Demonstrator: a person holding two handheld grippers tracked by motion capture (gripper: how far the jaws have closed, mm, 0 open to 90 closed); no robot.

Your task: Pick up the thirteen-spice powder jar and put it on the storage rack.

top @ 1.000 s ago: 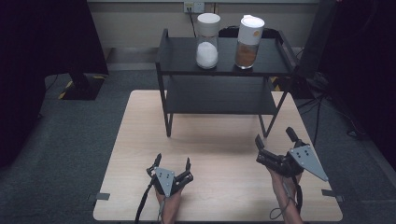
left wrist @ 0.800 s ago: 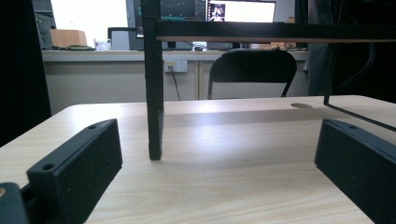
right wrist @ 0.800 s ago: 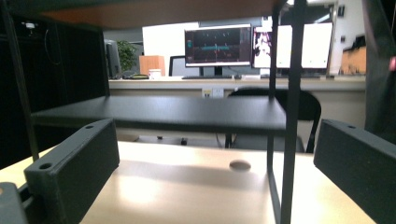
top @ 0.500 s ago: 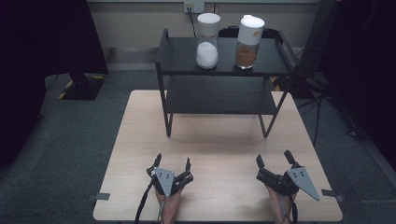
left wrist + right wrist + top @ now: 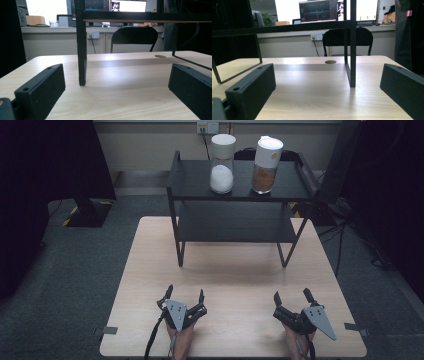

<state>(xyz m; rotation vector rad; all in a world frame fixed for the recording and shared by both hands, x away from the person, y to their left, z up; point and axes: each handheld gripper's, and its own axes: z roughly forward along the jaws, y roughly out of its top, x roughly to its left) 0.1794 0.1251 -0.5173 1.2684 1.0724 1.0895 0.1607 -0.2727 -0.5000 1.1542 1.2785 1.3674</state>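
Note:
Two clear jars with white lids stand on the top of a black two-level shelf rack (image 5: 240, 222) at the table's far side: one with white powder (image 5: 221, 164) on the left, one with brown contents (image 5: 265, 165) on the right. My left gripper (image 5: 185, 295) rests low on the wooden table (image 5: 230, 280) near its front edge, open, nothing between its jaws. My right gripper (image 5: 292, 296) lies at the front right, also open and empty. In the left gripper view the rack's front left leg (image 5: 81, 47) stands ahead; in the right gripper view its front right leg (image 5: 352, 47) does.
The rack's lower shelf (image 5: 237, 227) is bare. Beyond the table are a black chair (image 5: 135, 37), a wall socket (image 5: 207, 127) and monitors (image 5: 318, 11). Dark carpet surrounds the table; cables lie at the right (image 5: 350, 235).
My right gripper has come down and back toward the front edge, now resting level on the table. The left gripper has not moved.

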